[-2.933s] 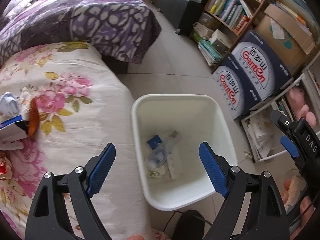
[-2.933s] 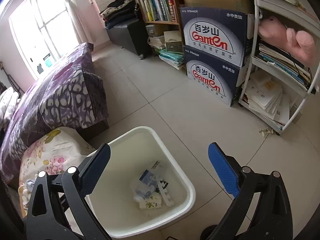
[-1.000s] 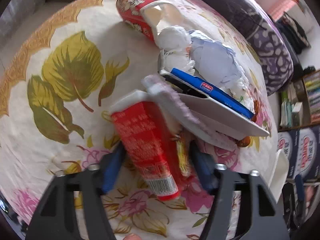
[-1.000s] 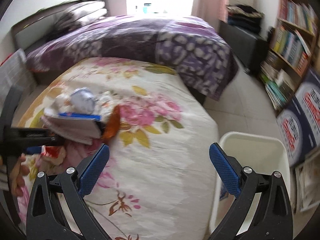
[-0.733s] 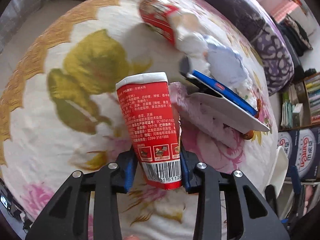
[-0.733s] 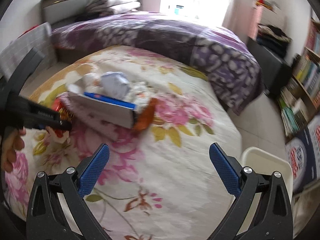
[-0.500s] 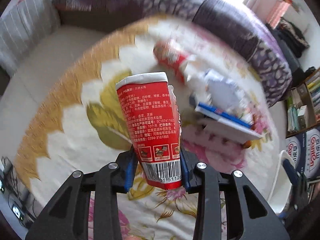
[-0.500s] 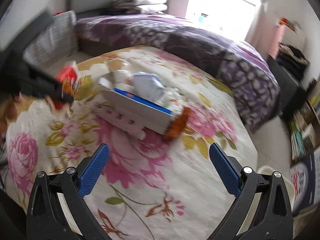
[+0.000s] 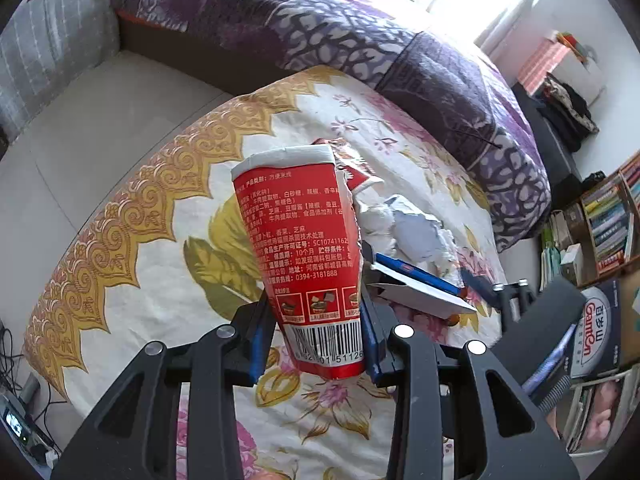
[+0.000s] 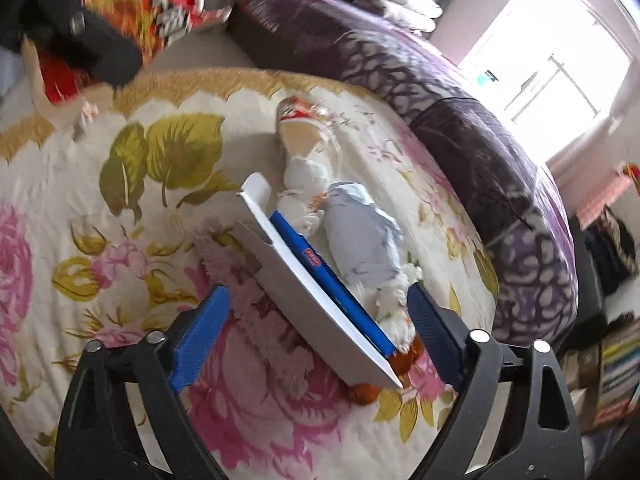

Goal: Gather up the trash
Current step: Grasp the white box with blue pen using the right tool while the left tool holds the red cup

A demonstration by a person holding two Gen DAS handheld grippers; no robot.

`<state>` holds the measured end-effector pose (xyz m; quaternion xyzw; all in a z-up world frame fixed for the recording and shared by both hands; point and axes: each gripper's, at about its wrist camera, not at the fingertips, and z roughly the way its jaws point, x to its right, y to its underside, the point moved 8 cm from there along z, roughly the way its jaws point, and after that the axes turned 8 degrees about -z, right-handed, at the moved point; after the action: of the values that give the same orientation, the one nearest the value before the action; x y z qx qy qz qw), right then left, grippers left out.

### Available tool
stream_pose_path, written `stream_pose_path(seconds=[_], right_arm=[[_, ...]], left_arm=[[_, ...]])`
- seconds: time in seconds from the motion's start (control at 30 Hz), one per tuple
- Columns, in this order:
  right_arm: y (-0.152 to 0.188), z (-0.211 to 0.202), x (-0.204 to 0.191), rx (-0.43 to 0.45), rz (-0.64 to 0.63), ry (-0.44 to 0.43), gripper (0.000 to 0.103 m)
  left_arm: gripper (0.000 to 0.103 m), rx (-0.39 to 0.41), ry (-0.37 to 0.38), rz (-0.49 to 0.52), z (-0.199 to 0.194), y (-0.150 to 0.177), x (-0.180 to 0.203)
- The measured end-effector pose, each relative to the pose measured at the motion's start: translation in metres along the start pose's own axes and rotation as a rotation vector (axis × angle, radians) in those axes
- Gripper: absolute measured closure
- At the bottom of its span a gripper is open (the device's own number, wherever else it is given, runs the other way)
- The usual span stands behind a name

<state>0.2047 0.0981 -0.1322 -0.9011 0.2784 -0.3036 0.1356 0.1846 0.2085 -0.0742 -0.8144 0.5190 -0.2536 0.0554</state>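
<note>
My left gripper [image 9: 316, 340] is shut on a red paper noodle cup [image 9: 298, 252] and holds it up above the floral bed [image 9: 160, 220]; the cup also shows blurred in the right wrist view [image 10: 140, 12]. My right gripper [image 10: 316, 320] is open, low over the bed, its jaws either side of a flat white and blue box [image 10: 316, 292]. Behind the box lie crumpled white and pale blue paper [image 10: 360, 236] and a second red cup [image 10: 298, 120] on its side. Something orange [image 10: 404, 360] sits under the box's near end.
A purple patterned duvet [image 9: 360, 40] covers the bed's far side. A grey pillow [image 9: 48, 40] leans at the left. Bookshelves [image 9: 608, 220] and a Ganten carton [image 9: 596, 328] stand at the right. The right gripper [image 9: 532, 312] shows in the left wrist view.
My left gripper closed on the red cup and lifted it off the bed. My right gripper moved from the bin side down to the white and blue box.
</note>
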Motion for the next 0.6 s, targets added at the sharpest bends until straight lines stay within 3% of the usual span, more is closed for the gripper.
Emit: stream_pose_path(seconds=[0.07, 0.1, 0.33, 0.6], right_arm=[[0.003, 0.01, -0.006, -0.043, -0.013, -0.034, 0.059], [0.004, 0.012, -0.007, -0.057, -0.006, -0.046, 0.081], [0.013, -0.013, 0.006, 0.026, 0.225, -0.102, 0.094], [0.028, -0.056, 0.046, 0.146, 0.49, -0.097, 0.096]], left_arm=[[0.066, -0.007, 0.0, -0.018, 0.001, -0.001, -0.005], [0.066, -0.009, 0.002, -0.027, 0.002, -0.002, -0.007], [0.066, 0.022, 0.021, -0.053, -0.005, -0.006, -0.007], [0.066, 0.073, 0.047, -0.016, -0.016, -0.006, 0.011]])
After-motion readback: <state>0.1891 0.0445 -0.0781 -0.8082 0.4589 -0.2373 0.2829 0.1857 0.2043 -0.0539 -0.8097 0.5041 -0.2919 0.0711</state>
